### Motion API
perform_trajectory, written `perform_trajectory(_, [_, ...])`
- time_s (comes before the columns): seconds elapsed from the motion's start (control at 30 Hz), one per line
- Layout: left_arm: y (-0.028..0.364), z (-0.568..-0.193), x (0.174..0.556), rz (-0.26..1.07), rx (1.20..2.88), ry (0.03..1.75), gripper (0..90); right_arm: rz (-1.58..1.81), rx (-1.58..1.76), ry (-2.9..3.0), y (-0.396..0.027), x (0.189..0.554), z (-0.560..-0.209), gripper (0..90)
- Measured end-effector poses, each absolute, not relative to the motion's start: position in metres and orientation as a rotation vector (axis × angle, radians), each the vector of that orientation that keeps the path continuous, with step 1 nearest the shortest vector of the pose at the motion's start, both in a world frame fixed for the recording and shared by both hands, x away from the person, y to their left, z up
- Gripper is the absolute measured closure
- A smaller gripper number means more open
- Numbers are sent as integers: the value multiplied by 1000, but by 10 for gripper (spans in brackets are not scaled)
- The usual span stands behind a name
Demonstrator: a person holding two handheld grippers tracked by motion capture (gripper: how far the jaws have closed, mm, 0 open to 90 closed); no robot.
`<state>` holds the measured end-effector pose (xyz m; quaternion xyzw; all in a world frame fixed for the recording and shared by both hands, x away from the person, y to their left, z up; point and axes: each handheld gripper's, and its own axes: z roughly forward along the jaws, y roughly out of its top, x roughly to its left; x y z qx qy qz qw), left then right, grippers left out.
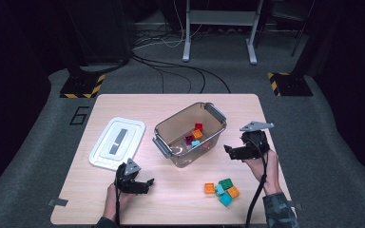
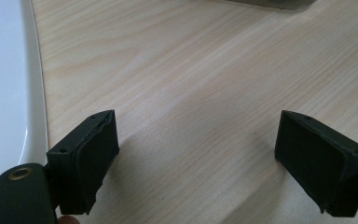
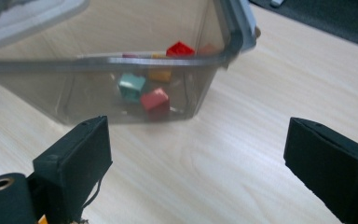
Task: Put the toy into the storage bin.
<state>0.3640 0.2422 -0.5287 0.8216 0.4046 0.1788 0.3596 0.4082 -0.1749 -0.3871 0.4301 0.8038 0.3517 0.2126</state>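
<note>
Beside the clear bin (image 1: pixel 190 134) on the pale wooden bench (image 1: pixel 176 199), the right tool (image 1: pixel 236 151) hangs with its jaws spread wide and nothing between them. The left tool (image 1: pixel 140 184) rests low near the bench's front edge, jaws also apart and empty, close to the white lid (image 1: pixel 117 143) that lies flat to the bin's left.

The work looks like loading toy blocks into the bin. A few already lie inside it, red, orange and teal among them. A loose cluster of blocks (image 1: pixel 223 190), orange, green and teal, waits on the bench in front of the right hand, well apart from the bin. My reading is that the right tool sits between a drop and the next pick. The next move calls for swinging it back toward the cluster, lowering the jaws around a single block without nudging its touching neighbours, then closing.

From above, the cluster, the lid and both hands are laid out together. The right gripper view instead looks through the bin's wall at the blocks inside, a teal block (image 3: pixel 131 87) and a red block (image 3: pixel 155 100) side by side. The left gripper view offers bare wood grain and the lid's edge (image 2: pixel 4 93).
</note>
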Motion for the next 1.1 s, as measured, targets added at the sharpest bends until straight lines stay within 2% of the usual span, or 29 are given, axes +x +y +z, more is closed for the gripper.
perform_trajectory(0.47, [242, -529, 364, 461, 2118, 1043, 131, 961, 1278, 2231, -190, 380, -428, 57])
perform_trajectory(1.1, [242, -529, 364, 459, 2115, 1043, 130, 884, 1349, 2310, -189, 352, -477, 42])
